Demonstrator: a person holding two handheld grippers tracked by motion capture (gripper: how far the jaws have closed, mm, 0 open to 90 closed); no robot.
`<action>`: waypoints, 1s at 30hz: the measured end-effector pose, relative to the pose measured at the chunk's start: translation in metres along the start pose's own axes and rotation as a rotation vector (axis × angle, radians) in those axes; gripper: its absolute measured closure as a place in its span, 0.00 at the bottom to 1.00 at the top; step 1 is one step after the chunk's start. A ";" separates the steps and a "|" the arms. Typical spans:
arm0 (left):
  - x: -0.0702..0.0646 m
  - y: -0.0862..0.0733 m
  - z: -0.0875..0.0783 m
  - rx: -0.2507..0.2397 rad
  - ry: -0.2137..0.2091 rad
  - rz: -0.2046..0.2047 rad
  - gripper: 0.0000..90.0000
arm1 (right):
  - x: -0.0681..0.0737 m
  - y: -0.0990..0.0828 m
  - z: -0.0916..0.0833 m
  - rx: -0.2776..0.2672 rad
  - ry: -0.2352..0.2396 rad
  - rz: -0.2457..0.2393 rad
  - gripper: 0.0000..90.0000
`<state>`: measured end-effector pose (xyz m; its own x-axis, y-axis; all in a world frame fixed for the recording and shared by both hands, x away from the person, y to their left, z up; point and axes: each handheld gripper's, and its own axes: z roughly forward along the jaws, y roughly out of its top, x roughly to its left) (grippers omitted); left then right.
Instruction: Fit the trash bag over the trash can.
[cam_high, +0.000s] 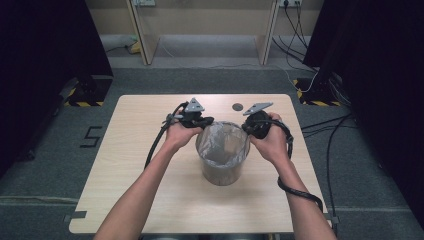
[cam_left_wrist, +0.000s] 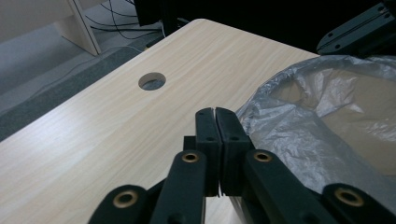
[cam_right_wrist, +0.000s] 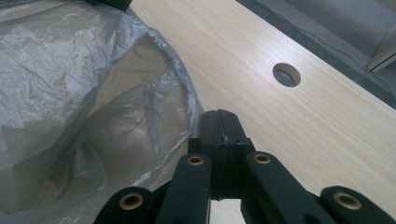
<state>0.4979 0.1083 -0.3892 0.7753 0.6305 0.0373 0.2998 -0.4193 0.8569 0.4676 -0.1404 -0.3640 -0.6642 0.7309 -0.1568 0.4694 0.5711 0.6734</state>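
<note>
A round bin lined with a crinkly grey plastic bag (cam_high: 222, 150) stands on the pale wooden table (cam_high: 130, 180). The left gripper (cam_left_wrist: 215, 112) and the right gripper (cam_right_wrist: 219, 114) sit just beside the bin's rim, one on each side. Both have jaws pressed together with nothing between them.

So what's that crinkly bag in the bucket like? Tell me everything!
The plastic bag is thin, grey, see-through and very crinkly. It lines a round bin standing upright mid-table, its mouth wide open and its edge folded over the rim. Nothing can be seen lying inside it. The left gripper and right gripper sit at opposite sides of the rim, fingers shut together right beside the plastic; whether they pinch any of it cannot be told.
</note>
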 end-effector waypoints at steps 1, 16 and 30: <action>0.000 0.000 -0.001 -0.004 0.000 0.000 0.95 | 0.000 -0.001 -0.001 -0.001 -0.001 0.000 1.00; -0.001 0.004 -0.031 -0.060 0.049 0.030 0.76 | -0.003 -0.019 -0.028 -0.049 -0.020 0.095 0.81; -0.011 -0.003 -0.038 -0.053 0.009 0.054 0.76 | 0.003 -0.038 -0.037 -0.047 -0.009 0.161 0.78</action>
<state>0.4672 0.1276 -0.3730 0.7845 0.6138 0.0882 0.2281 -0.4178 0.8795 0.4263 -0.1732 -0.3632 -0.5769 0.8152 -0.0505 0.5416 0.4281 0.7235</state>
